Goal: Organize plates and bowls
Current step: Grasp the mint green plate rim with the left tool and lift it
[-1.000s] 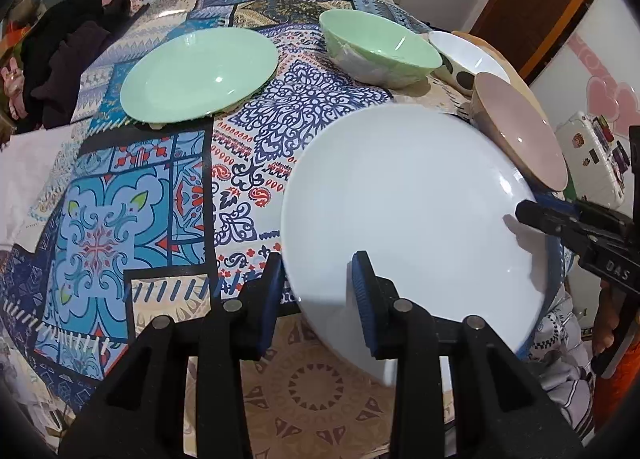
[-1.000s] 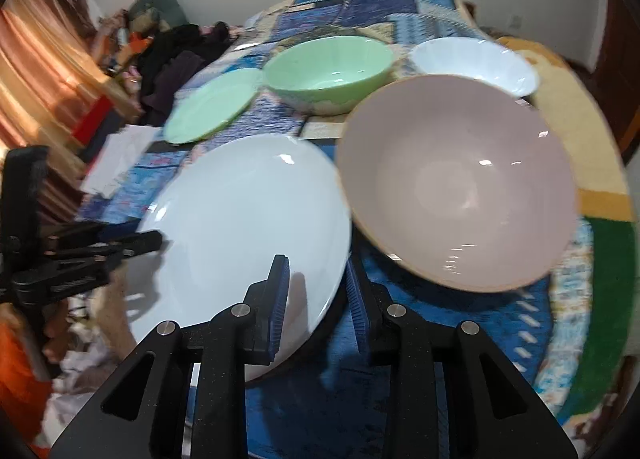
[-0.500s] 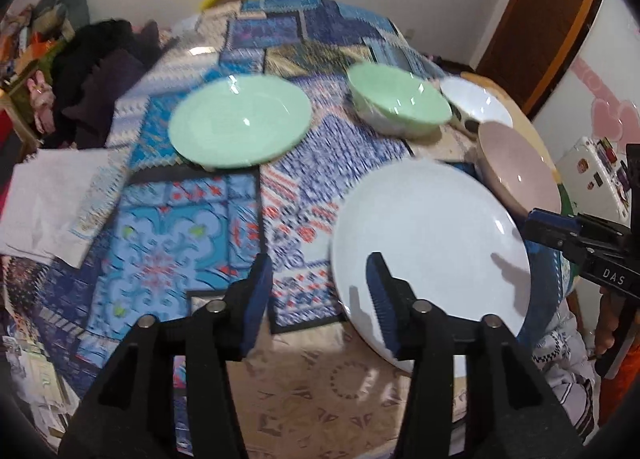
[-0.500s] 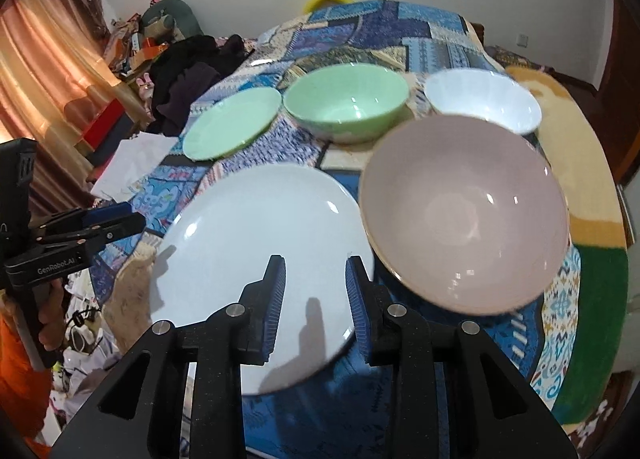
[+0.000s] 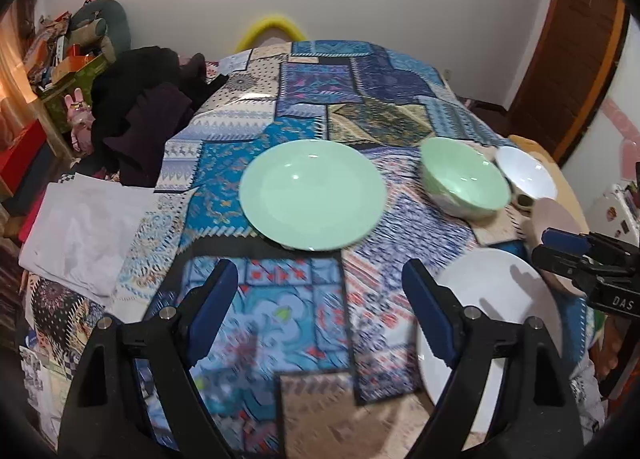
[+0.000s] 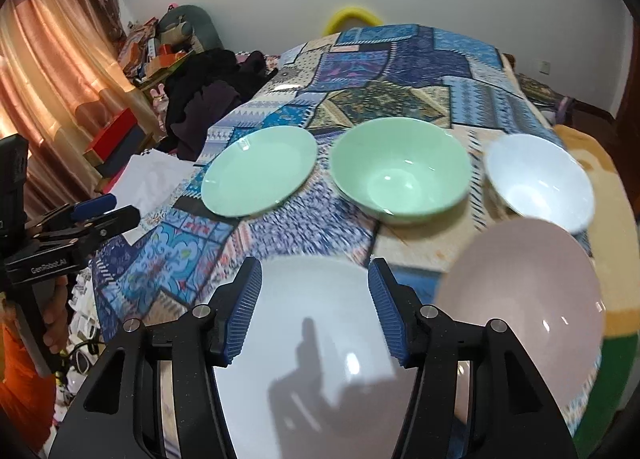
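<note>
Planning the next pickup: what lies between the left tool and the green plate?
Only bare patterned tablecloth lies between the left tool and the green plate, in the left wrist view.

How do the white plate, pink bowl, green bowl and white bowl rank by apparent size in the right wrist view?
1. white plate
2. pink bowl
3. green bowl
4. white bowl

The first two lie nearest the camera, so their true rank is unsure.

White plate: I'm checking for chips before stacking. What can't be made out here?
- White plate, right wrist view: near rim hidden behind the right tongs.
- White plate, left wrist view: partly covered by the left tongs.
- Pink bowl, left wrist view: mostly hidden by the right tongs.
- Tablecloth: motion-blurred.
</note>
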`<state>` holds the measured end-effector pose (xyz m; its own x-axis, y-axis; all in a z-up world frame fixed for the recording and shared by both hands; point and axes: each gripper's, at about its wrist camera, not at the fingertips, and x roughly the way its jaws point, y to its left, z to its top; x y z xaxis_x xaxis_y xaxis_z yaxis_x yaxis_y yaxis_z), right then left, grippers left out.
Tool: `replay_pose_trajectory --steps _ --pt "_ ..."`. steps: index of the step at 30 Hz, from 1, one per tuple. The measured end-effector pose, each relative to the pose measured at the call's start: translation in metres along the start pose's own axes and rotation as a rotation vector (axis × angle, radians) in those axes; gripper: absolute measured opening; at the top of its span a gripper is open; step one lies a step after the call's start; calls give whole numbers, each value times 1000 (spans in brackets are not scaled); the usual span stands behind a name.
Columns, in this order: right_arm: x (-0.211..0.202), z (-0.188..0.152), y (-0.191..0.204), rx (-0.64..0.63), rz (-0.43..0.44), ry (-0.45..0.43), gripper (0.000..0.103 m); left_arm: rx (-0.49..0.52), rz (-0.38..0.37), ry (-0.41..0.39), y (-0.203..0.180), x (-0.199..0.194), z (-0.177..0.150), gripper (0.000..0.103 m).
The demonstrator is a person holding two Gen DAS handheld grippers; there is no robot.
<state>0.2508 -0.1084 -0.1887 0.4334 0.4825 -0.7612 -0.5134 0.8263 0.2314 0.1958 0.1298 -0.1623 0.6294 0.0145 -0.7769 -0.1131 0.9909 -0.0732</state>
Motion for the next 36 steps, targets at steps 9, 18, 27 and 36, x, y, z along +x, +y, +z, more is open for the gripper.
replay_pose_trajectory --steps 9,18,27,36 --pt "64 25 19 -36 20 96 52 0 45 85 45 82 28 84" --pt "115 47 28 -62 26 182 51 -23 -10 217 77 154 44 50" --pt "151 57 33 -12 4 244 37 -16 -53 236 83 187 60 33" --pt "158 62 27 42 0 262 34 -1 -60 213 86 189 62 27"
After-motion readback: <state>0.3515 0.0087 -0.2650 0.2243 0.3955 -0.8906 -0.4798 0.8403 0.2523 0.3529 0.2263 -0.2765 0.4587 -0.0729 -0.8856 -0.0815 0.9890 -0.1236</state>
